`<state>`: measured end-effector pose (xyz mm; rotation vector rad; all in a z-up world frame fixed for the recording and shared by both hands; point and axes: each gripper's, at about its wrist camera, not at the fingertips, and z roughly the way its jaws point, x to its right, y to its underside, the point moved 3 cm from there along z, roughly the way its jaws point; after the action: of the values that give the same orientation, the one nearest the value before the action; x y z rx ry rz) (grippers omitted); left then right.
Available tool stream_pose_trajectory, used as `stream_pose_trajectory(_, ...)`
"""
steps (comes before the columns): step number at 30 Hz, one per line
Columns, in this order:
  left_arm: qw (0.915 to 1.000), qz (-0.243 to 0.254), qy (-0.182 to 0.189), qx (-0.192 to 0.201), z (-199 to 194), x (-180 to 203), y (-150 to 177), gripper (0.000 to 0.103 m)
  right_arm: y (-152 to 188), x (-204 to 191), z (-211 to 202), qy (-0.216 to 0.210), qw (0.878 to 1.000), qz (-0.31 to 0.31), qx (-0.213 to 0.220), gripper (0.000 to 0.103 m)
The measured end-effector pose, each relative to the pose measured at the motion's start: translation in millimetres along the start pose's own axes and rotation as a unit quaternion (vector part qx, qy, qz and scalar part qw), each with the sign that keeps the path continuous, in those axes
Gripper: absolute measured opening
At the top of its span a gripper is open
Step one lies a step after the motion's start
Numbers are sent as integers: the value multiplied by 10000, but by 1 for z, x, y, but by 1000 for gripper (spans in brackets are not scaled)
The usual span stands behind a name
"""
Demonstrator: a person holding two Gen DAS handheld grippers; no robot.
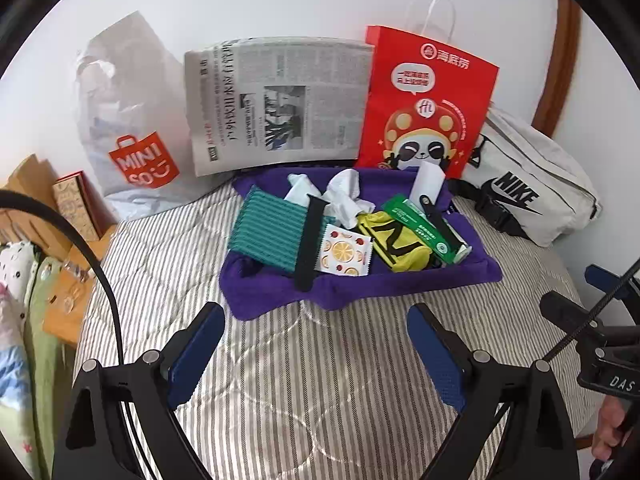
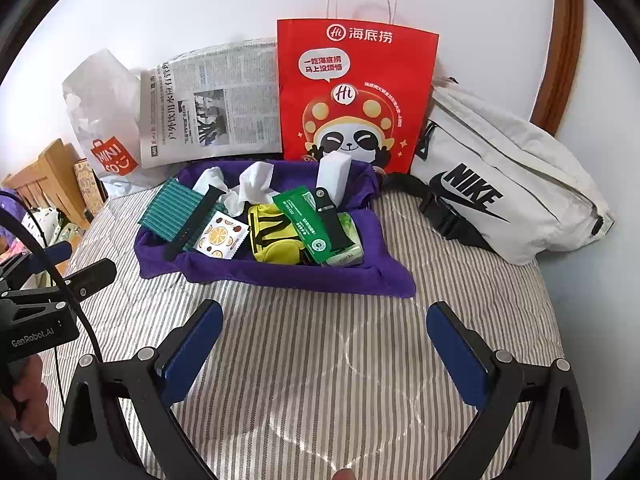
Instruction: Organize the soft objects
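A: Far left: white plastic bag, orange "MINISO" logo, propped against wall on striped bed cover.
B: Next right?
A: Folded newspaper, Chinese print, too small to read. Then red paper bag, white handles, "Hi" logo, panda in mushroom hat.
B: Far right?
A: White waist bag, black "NIKE" plus swoosh, lying on bed.
B: Soft objects?
A: All piled in purple cloth tray, mid-bed, just before newspaper and red bag. Left to right inside: teal ribbed cloth, black watch strap, fruit-print sachet, crumpled white tissue, yellow pouch, green packet, white block upright at back.
B: Grippers?
A: Left hand-held gripper spread wide, nothing between. Right hand-held gripper same, empty. "GenRobot.AI" readable on left unit in right view.
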<state>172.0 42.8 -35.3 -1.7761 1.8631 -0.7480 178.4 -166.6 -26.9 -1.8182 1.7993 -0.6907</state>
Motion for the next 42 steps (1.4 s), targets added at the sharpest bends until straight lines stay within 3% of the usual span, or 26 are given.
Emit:
stream_pose_trajectory(9,9995,-20,-325,-55,-5,-4,5,93,5,1,-5,60,9999,128,-69,101)
stream_pose_trajectory(42,9994,-22,-311,-164,-13,-3,13,93,11,4,-19,172,9997,194,-19,101)
